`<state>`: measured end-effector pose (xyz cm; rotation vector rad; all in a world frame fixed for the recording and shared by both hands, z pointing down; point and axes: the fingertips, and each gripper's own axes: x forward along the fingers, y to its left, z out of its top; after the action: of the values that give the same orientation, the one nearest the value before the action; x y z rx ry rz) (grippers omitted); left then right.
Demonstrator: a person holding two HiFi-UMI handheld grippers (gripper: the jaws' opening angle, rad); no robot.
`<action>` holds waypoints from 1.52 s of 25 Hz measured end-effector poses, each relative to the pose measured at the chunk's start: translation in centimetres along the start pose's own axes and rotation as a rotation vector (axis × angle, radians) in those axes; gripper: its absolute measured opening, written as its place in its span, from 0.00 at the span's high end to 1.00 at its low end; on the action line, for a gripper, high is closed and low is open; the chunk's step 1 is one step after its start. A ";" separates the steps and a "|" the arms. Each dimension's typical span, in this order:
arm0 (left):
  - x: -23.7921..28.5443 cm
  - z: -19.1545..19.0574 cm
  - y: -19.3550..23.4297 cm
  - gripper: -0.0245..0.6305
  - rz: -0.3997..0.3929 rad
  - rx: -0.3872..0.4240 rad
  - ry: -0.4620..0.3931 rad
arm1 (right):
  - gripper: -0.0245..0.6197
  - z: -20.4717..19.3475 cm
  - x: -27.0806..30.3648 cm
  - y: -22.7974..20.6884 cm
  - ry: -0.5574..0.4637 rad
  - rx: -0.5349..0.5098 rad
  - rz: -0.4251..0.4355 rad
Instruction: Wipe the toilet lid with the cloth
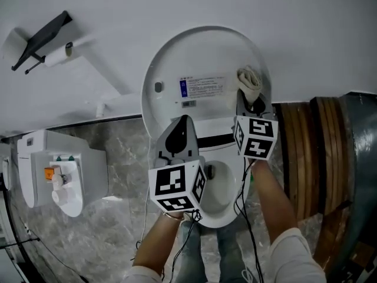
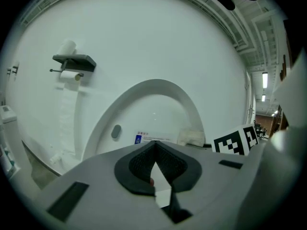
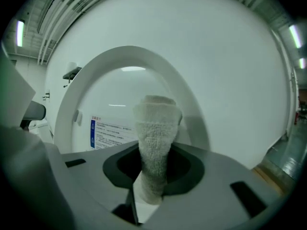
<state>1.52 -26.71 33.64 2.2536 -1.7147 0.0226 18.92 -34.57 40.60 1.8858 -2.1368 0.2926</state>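
Right gripper (image 1: pixel 254 104) has its jaws pressed on the rolled cloth (image 1: pixel 250 82), which sticks out ahead of them at the raised toilet lid (image 1: pixel 177 58). Left gripper (image 1: pixel 180 135), beside it, is closed and empty. Wiping seems barely started; I judge that the lid area to the left of the cloth is not yet done.

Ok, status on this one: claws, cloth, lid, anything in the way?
Right claw shut on cloth, at right side of the raised toilet lid; contact unclear. Left claw shut, empty. Nothing blocking the lid.

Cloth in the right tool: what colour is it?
The cloth is off-white; the right gripper view shows it best.
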 end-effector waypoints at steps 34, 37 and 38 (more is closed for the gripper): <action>-6.6 -3.3 18.9 0.95 0.203 -0.063 0.032 | 0.81 -4.7 3.5 25.1 0.005 -0.054 0.273; -5.5 -4.4 17.3 0.95 0.185 -0.068 0.044 | 0.81 -5.2 3.6 23.2 0.006 -0.066 0.258; -5.0 -4.8 16.6 0.95 0.178 -0.069 0.049 | 0.81 -5.4 3.6 22.2 0.007 -0.066 0.249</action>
<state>-14.73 -24.69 41.10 2.0296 -1.8550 0.0561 -3.07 -33.30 47.57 1.5822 -2.3475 0.2744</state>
